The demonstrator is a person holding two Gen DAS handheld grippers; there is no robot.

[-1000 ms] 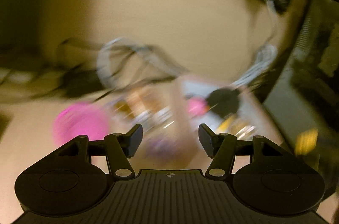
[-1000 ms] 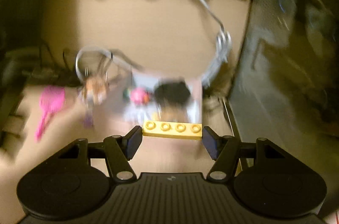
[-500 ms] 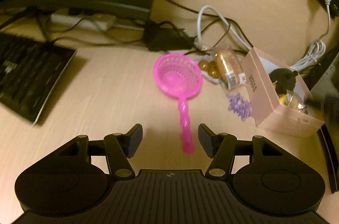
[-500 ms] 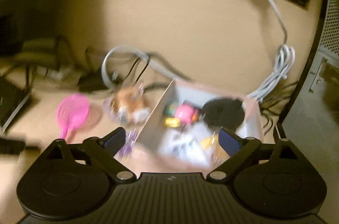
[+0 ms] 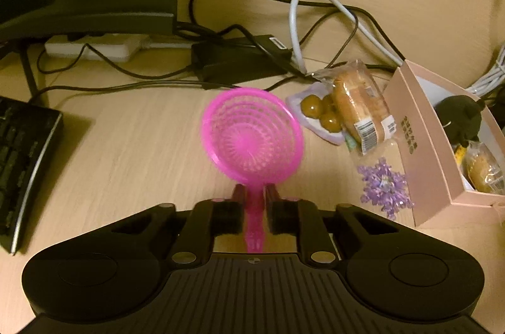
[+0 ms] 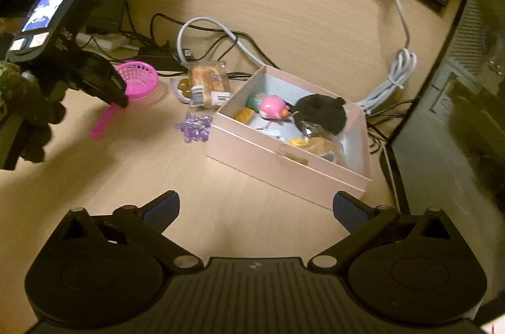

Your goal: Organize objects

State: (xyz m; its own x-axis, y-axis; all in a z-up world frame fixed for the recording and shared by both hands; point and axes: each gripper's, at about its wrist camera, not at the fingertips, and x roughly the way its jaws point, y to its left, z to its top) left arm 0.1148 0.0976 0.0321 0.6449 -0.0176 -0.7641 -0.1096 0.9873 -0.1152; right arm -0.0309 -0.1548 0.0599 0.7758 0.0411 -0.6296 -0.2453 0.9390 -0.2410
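Note:
My left gripper is shut on the handle of a pink toy strainer, its basket pointing away from me over the desk. It also shows in the right wrist view, held by the left gripper. My right gripper is open and empty, in front of the pink box, which holds a pink toy, a black plush, yellow bricks and a wrapped snack. A wrapped bread, brown balls in a purple tray and purple beads lie left of the box.
A keyboard lies at the left. A monitor base, a power strip, a black adapter and cables run along the back. A computer tower stands right of the box.
My left gripper moved forward and shut on the strainer's handle. My right gripper let the yellow brick go into the box, opened wide and pulled back from it.

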